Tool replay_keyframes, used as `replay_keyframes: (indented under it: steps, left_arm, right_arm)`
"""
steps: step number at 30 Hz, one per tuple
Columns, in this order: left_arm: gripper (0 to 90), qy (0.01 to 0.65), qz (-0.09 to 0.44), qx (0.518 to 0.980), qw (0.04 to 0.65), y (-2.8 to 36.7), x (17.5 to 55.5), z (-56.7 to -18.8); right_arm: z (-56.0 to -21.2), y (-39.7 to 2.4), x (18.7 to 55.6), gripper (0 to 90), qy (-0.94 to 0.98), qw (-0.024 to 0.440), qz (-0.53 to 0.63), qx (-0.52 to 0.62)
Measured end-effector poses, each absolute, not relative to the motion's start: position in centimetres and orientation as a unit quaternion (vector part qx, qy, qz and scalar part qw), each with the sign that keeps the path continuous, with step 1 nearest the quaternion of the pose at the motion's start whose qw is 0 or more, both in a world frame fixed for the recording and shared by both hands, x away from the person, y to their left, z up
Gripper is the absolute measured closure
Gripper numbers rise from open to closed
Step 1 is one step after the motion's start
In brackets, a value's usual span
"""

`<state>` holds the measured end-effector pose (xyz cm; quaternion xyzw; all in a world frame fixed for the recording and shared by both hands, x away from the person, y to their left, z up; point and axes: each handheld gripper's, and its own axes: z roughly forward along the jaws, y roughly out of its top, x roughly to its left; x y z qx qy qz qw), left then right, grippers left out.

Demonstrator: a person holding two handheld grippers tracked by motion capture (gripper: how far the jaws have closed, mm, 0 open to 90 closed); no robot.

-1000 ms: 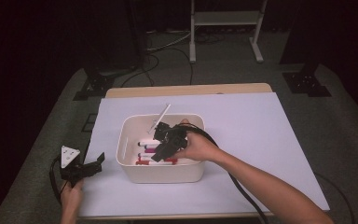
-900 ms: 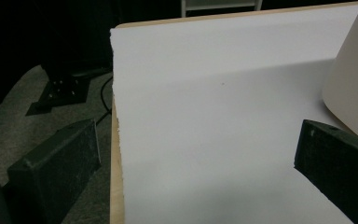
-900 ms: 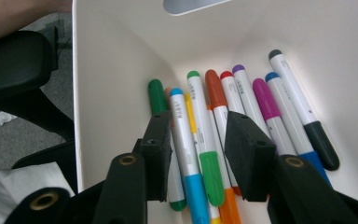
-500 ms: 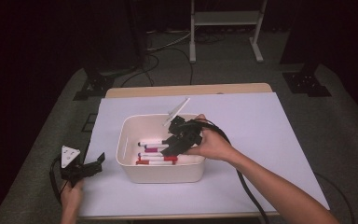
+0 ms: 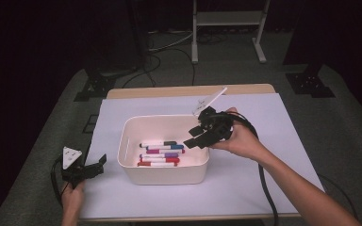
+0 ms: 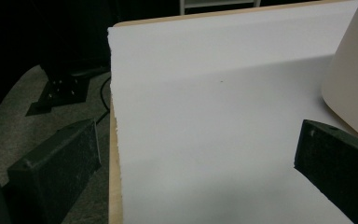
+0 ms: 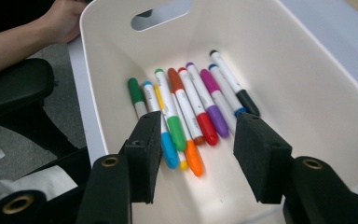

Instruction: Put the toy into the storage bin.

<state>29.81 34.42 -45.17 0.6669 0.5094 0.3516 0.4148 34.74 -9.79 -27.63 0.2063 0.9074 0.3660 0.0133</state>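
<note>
Right gripper [image 5: 199, 135] spread, jaws just opened, nothing between them, above right rim of white plastic bin [image 5: 125, 141]. Coloured marker pens [image 7: 186, 116] on bin floor. Lift clear before swinging away. Left gripper [image 5: 87, 170] spread, idle left of bin.

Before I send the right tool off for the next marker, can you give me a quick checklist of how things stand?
1. Right tool empty, jaws apart, having just been opening: ok.
2. Markers lying flat on the bin floor: ok.
3. Bin upright on the white sheet: ok.
4. Right tool above the bin's right rim, clear of the markers: ok.
5. Left tool open, beside the bin, apart from it: ok.
6. Another marker waiting outside the bin: cannot tell.
</note>
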Motion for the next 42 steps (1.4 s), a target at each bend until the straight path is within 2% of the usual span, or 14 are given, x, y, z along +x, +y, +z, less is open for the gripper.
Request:
replay_keyframes:
  steps: [9, 19, 42]
  left_arm:
    - [0.0, 0.510, 0.350, 0.667, 0.414, 34.4, 29.9, -45.2]
    - [0.0, 0.506, 0.356, 0.668, 0.414, 34.4, 29.8, -45.2]
    - [0.0, 0.505, 0.359, 0.667, 0.415, 34.3, 29.7, -45.2]
  right_arm:
    - [-27.4, -15.1, 34.7, 49.1, 0.887, 0.029, 0.384, 0.255]
    - [-30.8, -20.6, 34.2, 46.3, 0.863, 0.032, 0.392, 0.316]
    - [-38.1, -26.9, 32.2, 41.6, 0.833, 0.036, 0.384, 0.397]
